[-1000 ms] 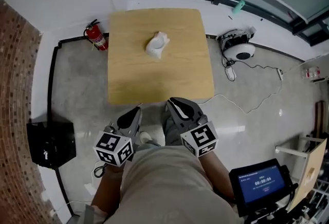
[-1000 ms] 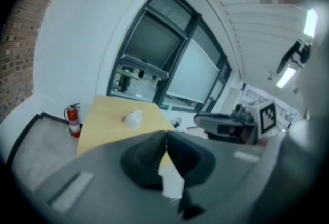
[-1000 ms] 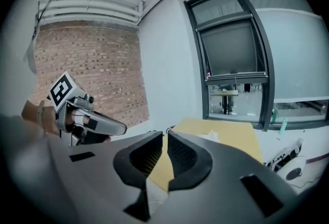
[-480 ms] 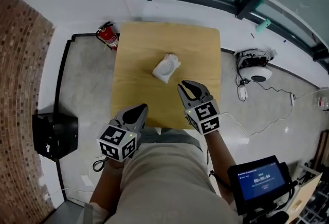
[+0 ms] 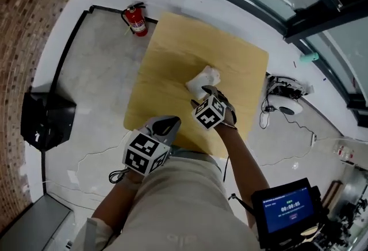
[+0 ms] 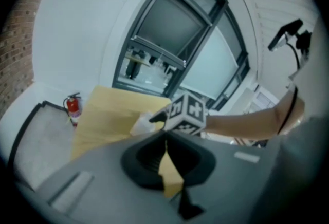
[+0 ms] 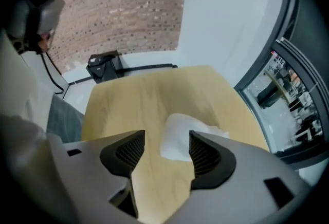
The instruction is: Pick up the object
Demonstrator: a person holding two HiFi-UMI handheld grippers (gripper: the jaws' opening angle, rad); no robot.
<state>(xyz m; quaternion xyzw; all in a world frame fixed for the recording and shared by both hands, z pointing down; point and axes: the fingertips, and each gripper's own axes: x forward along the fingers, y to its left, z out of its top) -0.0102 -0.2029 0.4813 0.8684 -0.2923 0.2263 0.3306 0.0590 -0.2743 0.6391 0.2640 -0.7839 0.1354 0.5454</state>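
Note:
A crumpled white object (image 5: pixel 204 79) lies near the middle of the square wooden table (image 5: pixel 172 65). My right gripper (image 5: pixel 206 93) reaches over the table, its tips just short of the object. Its jaws are opening. In the right gripper view the white object (image 7: pixel 179 133) lies on the wood just ahead of the parted pads (image 7: pixel 203 155), close to the right-hand one, and neither pad presses on it. My left gripper (image 5: pixel 168 124) hangs at the table's near edge, shut and empty. The left gripper view shows the object (image 6: pixel 142 125) beyond its closed jaws.
A red fire extinguisher (image 5: pixel 135 18) stands by the table's far left corner. A black box (image 5: pixel 46 120) sits on the floor by the brick wall. A white round device (image 5: pixel 286 105) with cables lies right of the table. A blue-lit screen (image 5: pixel 289 209) is at lower right.
My right gripper has moved forward from the table's near edge over the wood up to the white object, and its jaws have parted. The left gripper stays by the near edge.

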